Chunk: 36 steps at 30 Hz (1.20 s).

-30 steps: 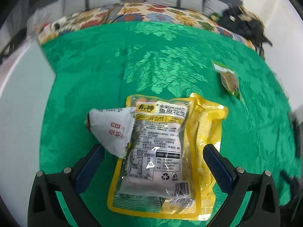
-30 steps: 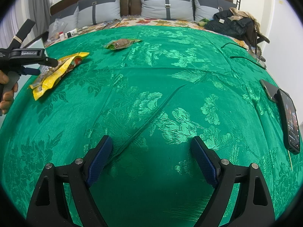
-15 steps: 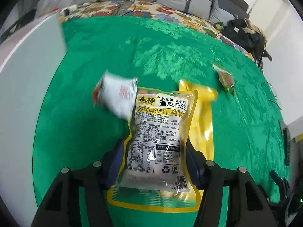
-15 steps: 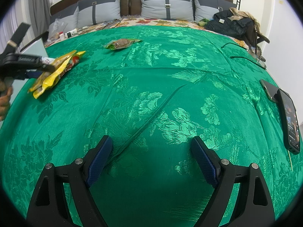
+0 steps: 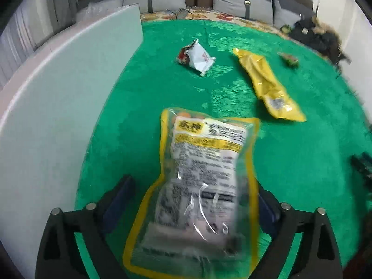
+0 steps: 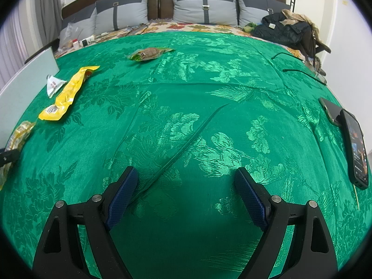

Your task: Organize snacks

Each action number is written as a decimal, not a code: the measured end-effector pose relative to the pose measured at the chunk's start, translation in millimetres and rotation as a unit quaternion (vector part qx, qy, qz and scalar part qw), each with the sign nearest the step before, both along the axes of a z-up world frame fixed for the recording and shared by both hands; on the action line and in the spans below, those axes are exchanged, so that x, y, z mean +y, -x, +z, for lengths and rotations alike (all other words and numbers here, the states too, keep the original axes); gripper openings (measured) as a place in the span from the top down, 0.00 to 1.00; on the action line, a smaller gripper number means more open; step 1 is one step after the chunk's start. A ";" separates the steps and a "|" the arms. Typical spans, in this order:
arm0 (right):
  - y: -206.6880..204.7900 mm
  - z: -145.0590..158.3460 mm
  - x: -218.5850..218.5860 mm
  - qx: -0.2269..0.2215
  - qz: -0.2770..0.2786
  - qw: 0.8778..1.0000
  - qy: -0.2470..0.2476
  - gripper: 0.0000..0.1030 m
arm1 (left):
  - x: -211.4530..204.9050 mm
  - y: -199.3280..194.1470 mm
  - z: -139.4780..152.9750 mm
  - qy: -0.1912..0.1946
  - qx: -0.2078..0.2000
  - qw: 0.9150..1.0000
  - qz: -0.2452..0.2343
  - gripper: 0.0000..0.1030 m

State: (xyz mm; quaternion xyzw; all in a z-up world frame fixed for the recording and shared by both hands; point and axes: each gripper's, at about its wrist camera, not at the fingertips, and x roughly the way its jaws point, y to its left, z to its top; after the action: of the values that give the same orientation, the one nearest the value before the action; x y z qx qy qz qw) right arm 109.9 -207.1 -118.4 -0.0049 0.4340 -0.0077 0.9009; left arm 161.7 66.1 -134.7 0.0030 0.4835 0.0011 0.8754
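A clear peanut bag with a yellow border (image 5: 204,174) lies between the jaws of my left gripper (image 5: 193,200), blurred. The jaws are opening; the left pad (image 5: 118,195) stands clear of the bag and the right pad is partly hidden behind it. Farther off on the green bedspread (image 5: 290,162) lie a white packet (image 5: 197,58), a yellow packet (image 5: 267,86) and a small green packet (image 5: 290,60). In the right wrist view, my right gripper (image 6: 186,186) is open over bare cloth, with the yellow packet (image 6: 67,93), white packet (image 6: 53,84), green packet (image 6: 148,53) and peanut bag (image 6: 19,132) far left.
A pale grey board (image 5: 58,104) stands along the left edge of the bed. Two phones (image 6: 355,148) lie at the right edge, with cables behind them. A dark jacket (image 6: 283,30) and grey pillows (image 6: 204,7) are at the head.
My left gripper shut on the peanut bag, drew it back away from the white and yellow packets, then spread its jaws again. The right gripper has not moved.
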 end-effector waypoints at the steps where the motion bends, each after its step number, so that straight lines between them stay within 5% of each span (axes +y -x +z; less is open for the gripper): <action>1: 0.2 0.3 -0.2 0.000 0.000 1.000 0.000 0.14 | -0.7 -0.7 -0.6 0.002 -0.008 1.000 -0.003 0.05; 36: 0.2 0.5 -0.7 0.000 -0.001 1.000 0.000 0.14 | 3.5 -3.0 -3.9 0.009 -0.035 0.999 -0.006 0.00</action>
State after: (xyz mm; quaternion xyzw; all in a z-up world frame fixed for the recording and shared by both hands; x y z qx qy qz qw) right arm 109.7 -207.8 -117.9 -0.0044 0.4338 -0.0080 0.9009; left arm 164.8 69.6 -138.6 -0.0024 0.4522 -0.0082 0.8919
